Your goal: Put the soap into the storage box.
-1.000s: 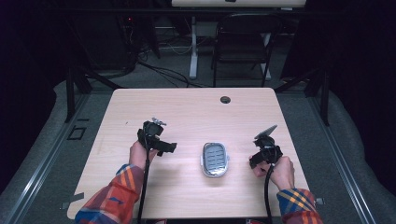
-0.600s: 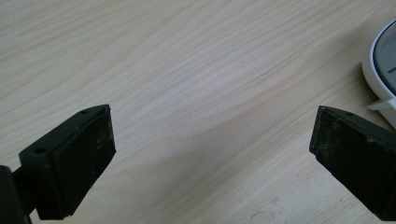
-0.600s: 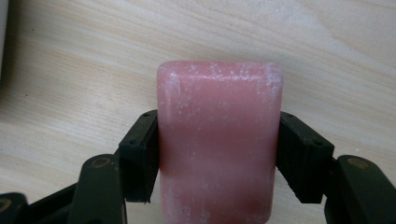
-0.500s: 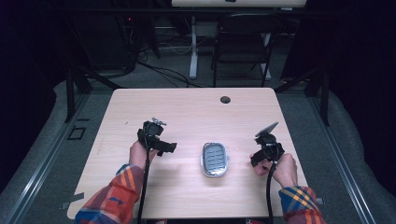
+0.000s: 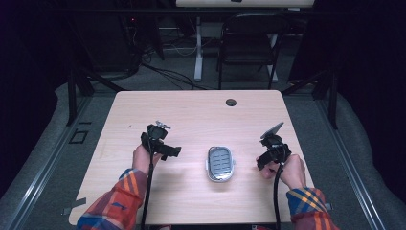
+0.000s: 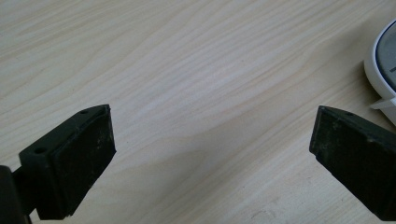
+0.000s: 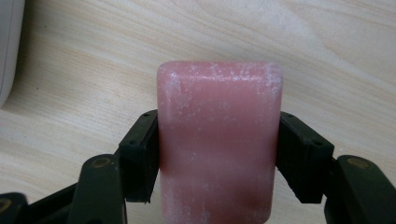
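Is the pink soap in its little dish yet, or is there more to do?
Not yet. Done: the right gripper has clamped the pink soap by its two sides. In hand: the soap is held above the table, off to one side of the soap dish. Left: bringing it over and setting it in the dish, which lies empty. The left gripper is open with nothing between its jaws.

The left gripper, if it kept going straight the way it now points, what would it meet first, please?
Probably the bare wooden table: the left gripper has open jaws with nothing between them. The white soap dish lies off to one side, likely outside that line.
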